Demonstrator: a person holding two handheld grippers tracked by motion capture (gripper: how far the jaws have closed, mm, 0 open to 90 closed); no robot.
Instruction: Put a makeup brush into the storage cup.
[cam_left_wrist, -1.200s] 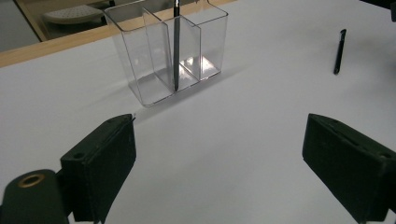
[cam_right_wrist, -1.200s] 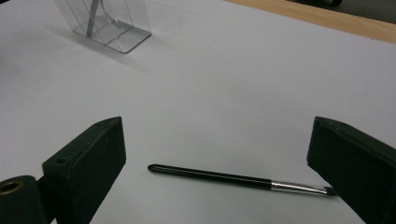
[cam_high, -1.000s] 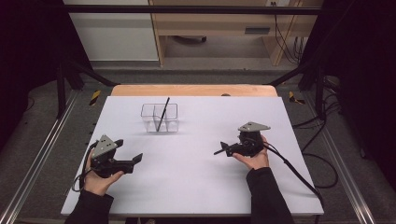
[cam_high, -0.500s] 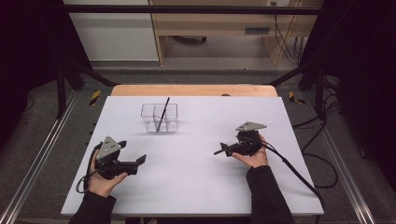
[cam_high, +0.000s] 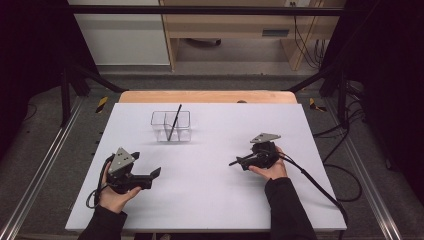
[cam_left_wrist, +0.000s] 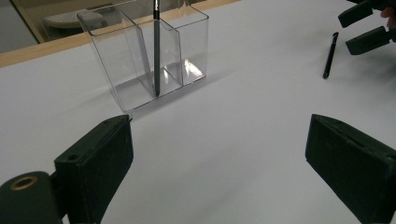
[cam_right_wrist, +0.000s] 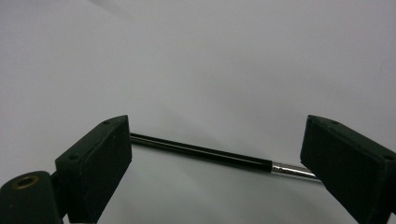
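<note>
High view: fixed above the near edge, facing forward and down over the whole white table. Left gripper view: low, faces the far edge. Right gripper view: close-up of the surface. All share the tabletop.

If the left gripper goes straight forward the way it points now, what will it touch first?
Probably the clear plastic two-compartment holder with the dark pen standing in it. The open left gripper has only bare white table before that, though depth is uncertain.

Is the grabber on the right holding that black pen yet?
No. The right gripper is open, its jaws standing wide apart with the black pen lying on the table between them, ungripped. The left gripper is open too, holding nothing.
</note>
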